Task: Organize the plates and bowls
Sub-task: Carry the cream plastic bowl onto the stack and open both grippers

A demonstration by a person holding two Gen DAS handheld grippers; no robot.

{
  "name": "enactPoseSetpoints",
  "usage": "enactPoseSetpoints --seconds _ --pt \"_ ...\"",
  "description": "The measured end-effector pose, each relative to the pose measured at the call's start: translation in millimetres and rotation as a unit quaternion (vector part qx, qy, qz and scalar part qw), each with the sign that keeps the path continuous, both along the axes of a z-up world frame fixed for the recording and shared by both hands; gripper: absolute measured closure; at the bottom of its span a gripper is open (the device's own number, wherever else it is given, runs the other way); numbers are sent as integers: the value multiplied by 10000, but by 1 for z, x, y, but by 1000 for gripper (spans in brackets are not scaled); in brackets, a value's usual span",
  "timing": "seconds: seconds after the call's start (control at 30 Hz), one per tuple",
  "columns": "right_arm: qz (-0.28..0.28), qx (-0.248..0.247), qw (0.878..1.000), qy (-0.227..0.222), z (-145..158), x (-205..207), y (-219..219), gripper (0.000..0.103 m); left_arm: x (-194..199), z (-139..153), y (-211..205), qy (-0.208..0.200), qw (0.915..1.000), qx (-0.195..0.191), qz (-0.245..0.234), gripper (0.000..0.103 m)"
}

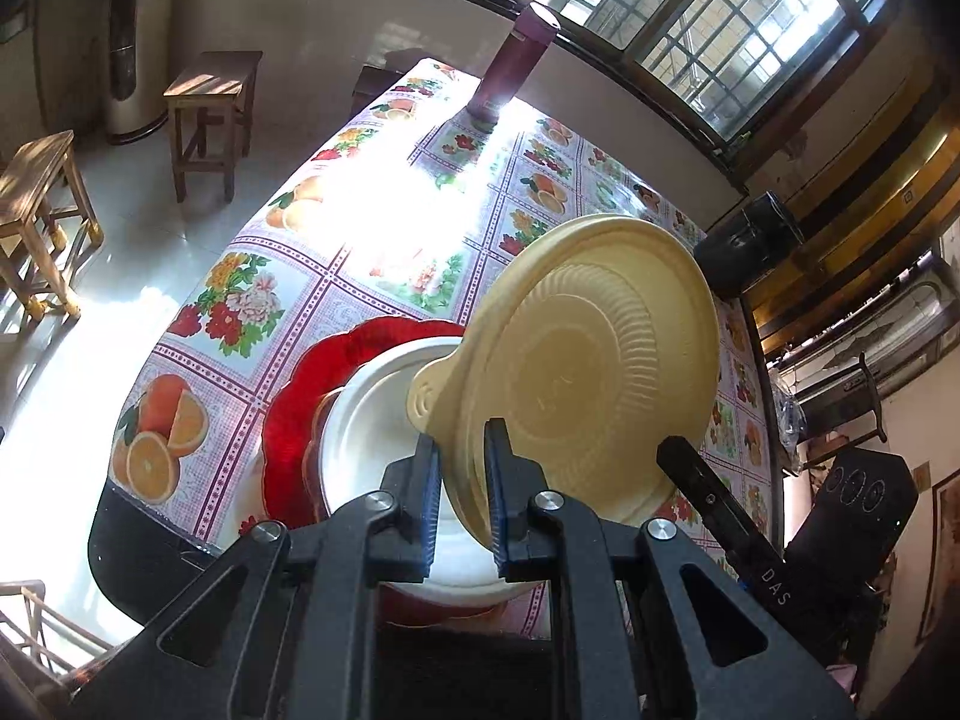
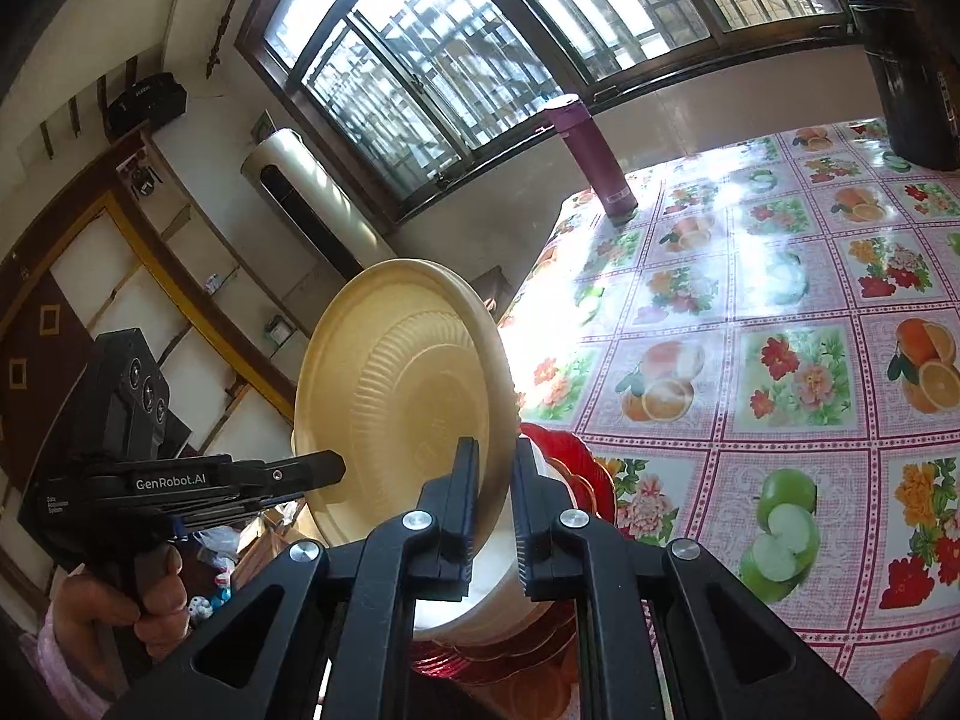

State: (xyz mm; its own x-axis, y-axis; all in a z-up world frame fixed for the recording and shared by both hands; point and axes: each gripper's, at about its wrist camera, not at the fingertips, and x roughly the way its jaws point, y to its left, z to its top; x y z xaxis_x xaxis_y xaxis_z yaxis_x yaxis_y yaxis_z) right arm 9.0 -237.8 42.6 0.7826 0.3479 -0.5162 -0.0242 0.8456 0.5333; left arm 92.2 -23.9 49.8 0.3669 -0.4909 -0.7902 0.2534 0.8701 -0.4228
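A tan ribbed bowl hangs tilted on edge above the table, its underside towards both cameras. My left gripper is shut on its near rim beside a small tab. My right gripper is shut on the rim at the opposite side. Each gripper shows in the other's view: the right one at the bowl's right edge, the left one at its left edge, held by a hand. Just below sits a white bowl on a red scalloped plate.
The flower-and-fruit tablecloth covers the table. A maroon flask stands at its far end, and a dark cylinder at the far right. Wooden stools stand on the floor to the left.
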Motion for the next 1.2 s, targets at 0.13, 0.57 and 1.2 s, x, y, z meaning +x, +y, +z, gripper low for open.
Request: enactPoseSetpoints --seconds 0.13,0.57,1.2 --pt "33 -111 9998 146 -15 -3 8 93 -5 -18 8 171 9999 -19 4 92" --pt "107 -354 9989 280 -30 -4 25 93 -16 -38 23 296 9995 40 55 92" --pt "-141 -1103 9937 -104 -18 -22 29 45 -68 -13 25 -1491 9785 1217 742 17"
